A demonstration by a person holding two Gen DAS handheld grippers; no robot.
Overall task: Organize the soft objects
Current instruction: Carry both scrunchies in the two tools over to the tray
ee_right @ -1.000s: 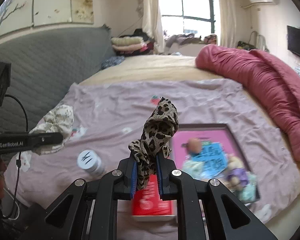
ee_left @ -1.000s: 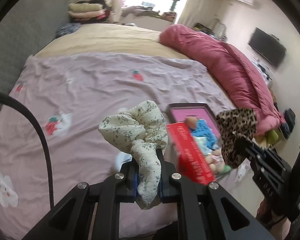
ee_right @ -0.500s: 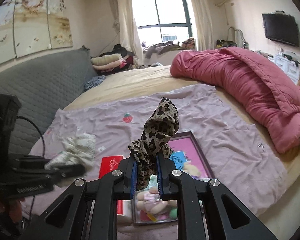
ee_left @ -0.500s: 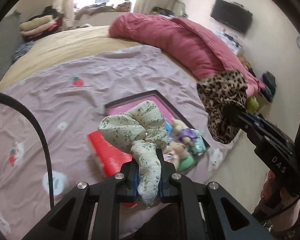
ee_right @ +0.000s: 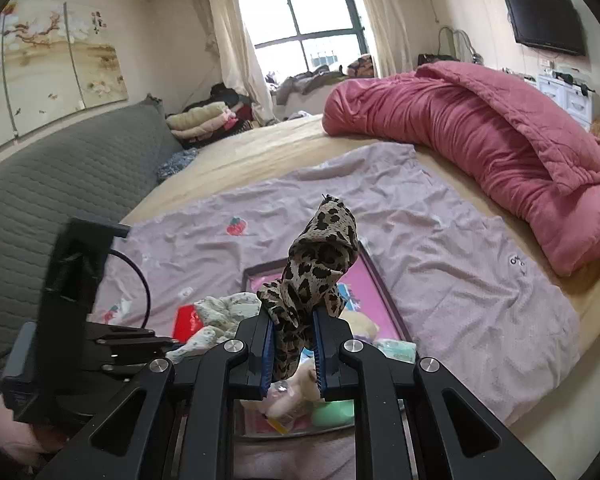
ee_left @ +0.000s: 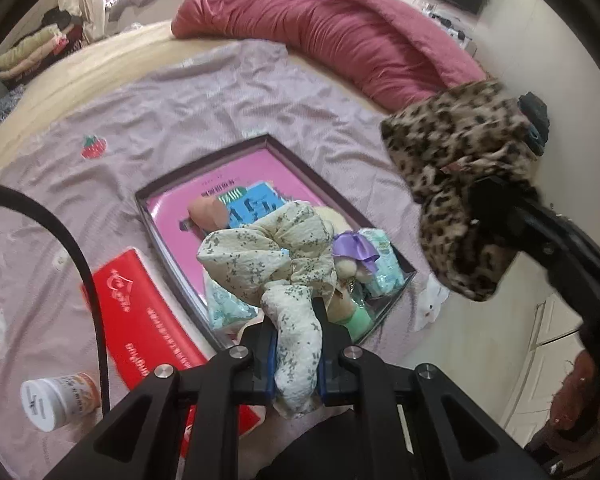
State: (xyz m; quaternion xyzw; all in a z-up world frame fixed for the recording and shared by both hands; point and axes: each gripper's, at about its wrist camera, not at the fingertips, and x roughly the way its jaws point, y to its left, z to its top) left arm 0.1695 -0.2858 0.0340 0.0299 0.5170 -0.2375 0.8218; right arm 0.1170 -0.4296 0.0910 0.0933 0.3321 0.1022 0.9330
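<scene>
A lilac sheet (ee_right: 440, 240) covers the bed, with a pink quilt (ee_right: 480, 132) far right and a grey headboard (ee_right: 60, 184) left. The left gripper (ee_left: 296, 344) pinches a floral scrunchie (ee_left: 268, 248) and the right gripper (ee_right: 292, 344) pinches a leopard scrunchie (ee_right: 320, 264), both above the open box (ee_left: 204, 176) at the bed's near edge. Bare sheet lies beyond the box.
</scene>
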